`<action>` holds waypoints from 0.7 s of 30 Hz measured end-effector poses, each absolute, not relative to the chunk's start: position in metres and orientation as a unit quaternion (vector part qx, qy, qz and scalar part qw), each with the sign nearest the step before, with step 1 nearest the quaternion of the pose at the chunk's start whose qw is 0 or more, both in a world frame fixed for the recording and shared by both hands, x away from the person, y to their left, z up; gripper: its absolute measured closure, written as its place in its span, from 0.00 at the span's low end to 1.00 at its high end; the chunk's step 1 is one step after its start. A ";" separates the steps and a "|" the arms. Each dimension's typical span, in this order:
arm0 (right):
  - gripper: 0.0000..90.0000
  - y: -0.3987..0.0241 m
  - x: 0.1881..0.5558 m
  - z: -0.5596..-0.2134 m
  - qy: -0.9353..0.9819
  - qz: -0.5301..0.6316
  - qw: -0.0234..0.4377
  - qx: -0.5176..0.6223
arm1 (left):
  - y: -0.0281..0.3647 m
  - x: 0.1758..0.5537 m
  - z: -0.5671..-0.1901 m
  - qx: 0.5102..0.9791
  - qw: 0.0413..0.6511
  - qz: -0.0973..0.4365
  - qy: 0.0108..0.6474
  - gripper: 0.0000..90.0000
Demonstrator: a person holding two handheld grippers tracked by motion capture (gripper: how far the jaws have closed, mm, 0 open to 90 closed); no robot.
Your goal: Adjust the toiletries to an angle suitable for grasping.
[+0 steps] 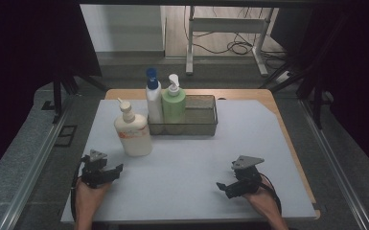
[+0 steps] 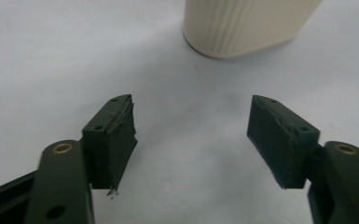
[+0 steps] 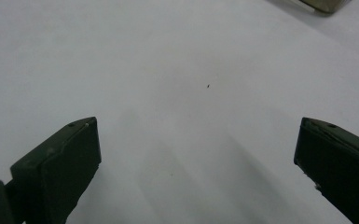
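A cream pump bottle (image 1: 133,132) with an orange label stands on the white mat (image 1: 191,158), left of centre. My left gripper (image 1: 114,171) lies low on the mat just in front of it and slightly to its left. In the left gripper view the left gripper (image 2: 191,109) has its jaws apart with nothing between them, and the ribbed base of the cream bottle (image 2: 242,25) stands ahead, a little right. My right gripper (image 1: 224,186) rests near the mat's front right. In the right gripper view the right gripper (image 3: 198,135) is wide open over bare mat.
A dark wire mesh basket (image 1: 199,117) sits at the back centre of the mat. At its left end stand a white bottle with a blue cap (image 1: 153,98) and a green bottle with a white pump (image 1: 173,104). A corner of the basket (image 3: 324,4) shows in the right gripper view.
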State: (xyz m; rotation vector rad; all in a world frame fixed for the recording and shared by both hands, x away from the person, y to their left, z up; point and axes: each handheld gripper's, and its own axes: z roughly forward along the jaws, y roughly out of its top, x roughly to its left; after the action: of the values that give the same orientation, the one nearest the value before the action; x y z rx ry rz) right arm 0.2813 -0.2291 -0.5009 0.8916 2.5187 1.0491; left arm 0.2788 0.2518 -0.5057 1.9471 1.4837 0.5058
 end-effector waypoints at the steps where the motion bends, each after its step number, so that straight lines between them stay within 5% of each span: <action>1: 0.01 -0.229 0.281 -0.502 0.869 0.361 0.137 0.310 | 0.252 0.281 -0.505 0.739 0.316 0.194 0.562 0.40; 13: 0.03 -0.228 0.279 -0.516 0.874 0.340 0.136 0.319 | 0.260 0.313 -0.495 0.734 0.313 0.199 0.568 0.67; 21: 0.01 -0.231 0.280 -0.521 0.869 0.347 0.126 0.328 | 0.266 0.336 -0.496 0.736 0.331 0.172 0.565 0.94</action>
State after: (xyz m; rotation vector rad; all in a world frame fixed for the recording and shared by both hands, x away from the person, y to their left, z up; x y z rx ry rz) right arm 0.2802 -0.2315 -0.5214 0.9539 2.5317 1.0116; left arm 0.3357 0.2662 -0.4960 1.9232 1.4764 0.4495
